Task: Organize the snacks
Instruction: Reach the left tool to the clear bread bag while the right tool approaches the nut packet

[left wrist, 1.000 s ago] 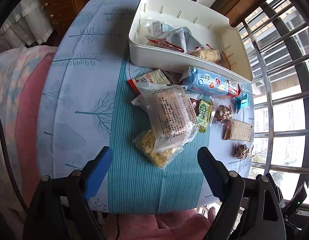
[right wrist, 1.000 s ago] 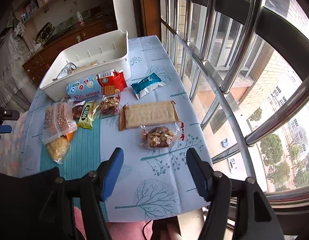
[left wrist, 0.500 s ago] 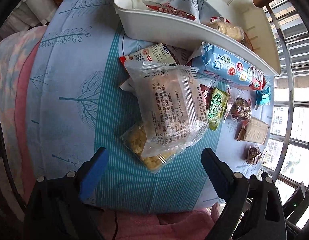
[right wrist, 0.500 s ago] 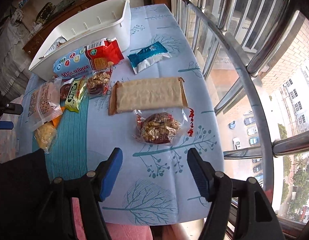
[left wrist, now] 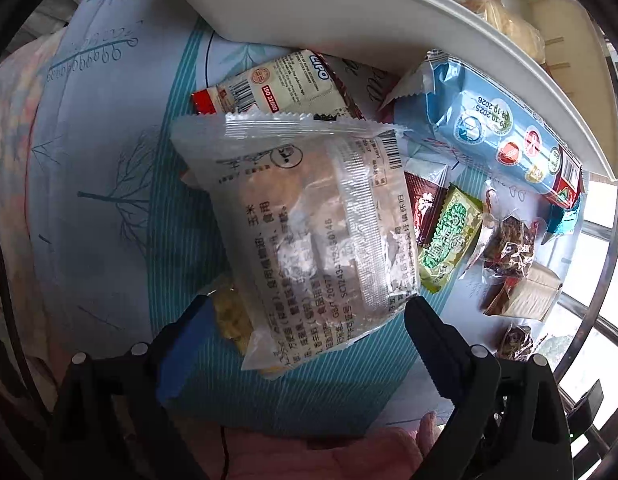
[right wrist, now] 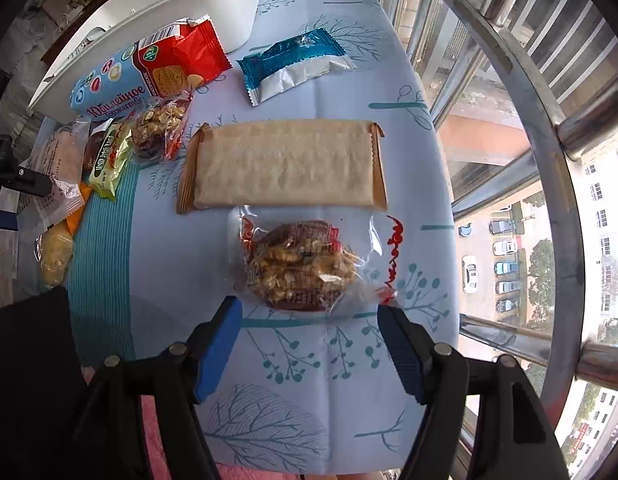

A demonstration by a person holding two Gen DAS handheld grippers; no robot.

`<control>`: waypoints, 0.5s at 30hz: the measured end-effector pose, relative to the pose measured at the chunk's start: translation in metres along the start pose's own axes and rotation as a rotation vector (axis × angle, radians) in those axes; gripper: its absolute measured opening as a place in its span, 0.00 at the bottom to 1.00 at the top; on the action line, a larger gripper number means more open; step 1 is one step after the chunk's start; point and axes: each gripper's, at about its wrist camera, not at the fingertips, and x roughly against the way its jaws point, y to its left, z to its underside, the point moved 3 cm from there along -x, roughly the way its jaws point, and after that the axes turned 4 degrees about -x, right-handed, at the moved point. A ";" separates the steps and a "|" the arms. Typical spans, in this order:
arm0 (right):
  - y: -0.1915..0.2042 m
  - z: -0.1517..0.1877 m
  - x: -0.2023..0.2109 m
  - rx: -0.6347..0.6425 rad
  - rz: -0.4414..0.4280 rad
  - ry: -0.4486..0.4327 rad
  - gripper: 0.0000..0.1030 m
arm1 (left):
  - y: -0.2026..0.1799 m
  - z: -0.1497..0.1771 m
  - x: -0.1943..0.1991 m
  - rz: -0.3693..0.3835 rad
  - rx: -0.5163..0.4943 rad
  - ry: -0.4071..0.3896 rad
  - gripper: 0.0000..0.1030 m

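- Left wrist view: the left gripper (left wrist: 309, 312) is spread wide, holding nothing, at the bottom of the frame. Its fingers flank the near end of a clear pastry bag (left wrist: 309, 224) that fills the centre of the frame.
- The bag lies on a teal-striped tablecloth (left wrist: 177, 200), resting on top of a yellow snack pouch (left wrist: 229, 316). Its long axis runs from the crimped seal at upper left down to the lower centre, between the fingers.
- The film looks thin, slick and crinkly, and the cake inside looks soft and light. A gentle pinch on the near end, or on the flat seal, would likely avoid crushing it.
- A white bin (left wrist: 349, 12) curves across the top of the frame, with a few packets already inside.
- Right wrist view: the right gripper (right wrist: 311, 344) is also spread open and empty, low in the frame. Just above its fingertips sits a walnut cake packet (right wrist: 301, 264), near but apparently not touching.
- That packet looks small, light and crumbly, in loose clear wrap. Its twisted ends point left and right, so the long axis runs across the frame.
- A tan wafer pack (right wrist: 285, 168) lies just beyond it, also lengthways across the frame.
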 end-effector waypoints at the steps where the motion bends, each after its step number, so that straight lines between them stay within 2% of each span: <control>1: 0.000 -0.002 -0.003 0.010 -0.002 0.005 0.69 | -0.002 -0.002 -0.003 -0.002 -0.003 0.005 0.95; 7: 0.008 -0.010 -0.014 0.084 0.018 0.010 0.69 | -0.016 -0.018 -0.014 -0.014 0.006 0.030 0.95; 15: 0.007 -0.019 -0.012 0.115 0.015 -0.013 0.70 | -0.017 -0.042 -0.020 -0.031 0.059 0.042 0.95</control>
